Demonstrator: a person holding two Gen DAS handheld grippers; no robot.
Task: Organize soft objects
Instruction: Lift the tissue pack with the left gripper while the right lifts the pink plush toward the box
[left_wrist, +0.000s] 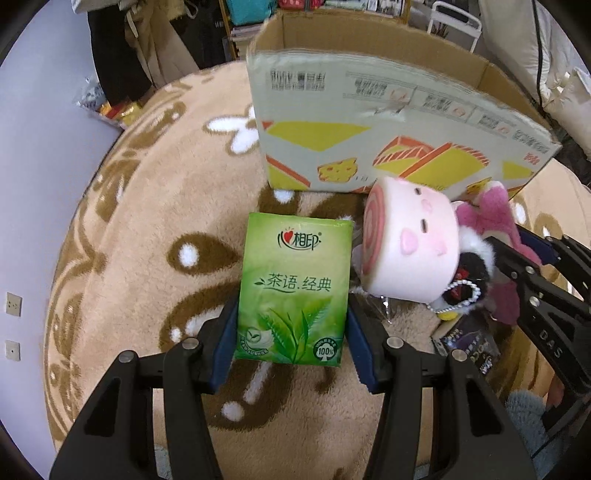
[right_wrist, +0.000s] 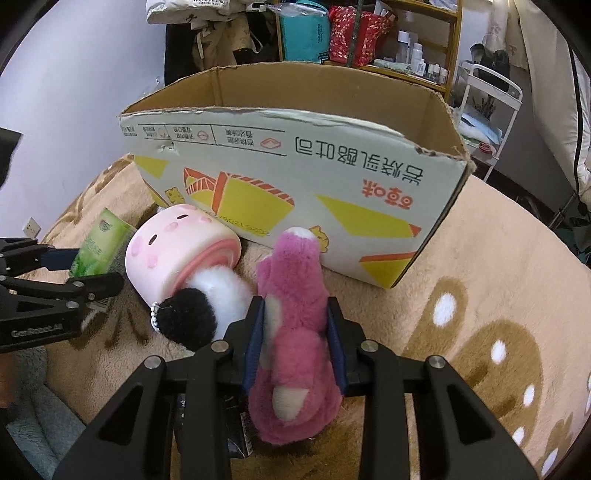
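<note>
Left gripper (left_wrist: 291, 325) clamped on tissue pack (left_wrist: 295, 284) just above rug (left_wrist: 147, 221) | right gripper (right_wrist: 295, 332) squeezing pink plush (right_wrist: 295, 314) beside box (right_wrist: 332, 184) | tip: lift both 2 clear over the front wall, release inside, avoid the roll toy (right_wrist: 173, 254).

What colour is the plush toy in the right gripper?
Pink, with cream-white patches at its ends; the plush toy shows best in the right wrist view, clamped in the right gripper.

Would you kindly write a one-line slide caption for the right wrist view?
Right gripper shut on pink plush toy before open cardboard box, left gripper holding green tissue pack.
</note>
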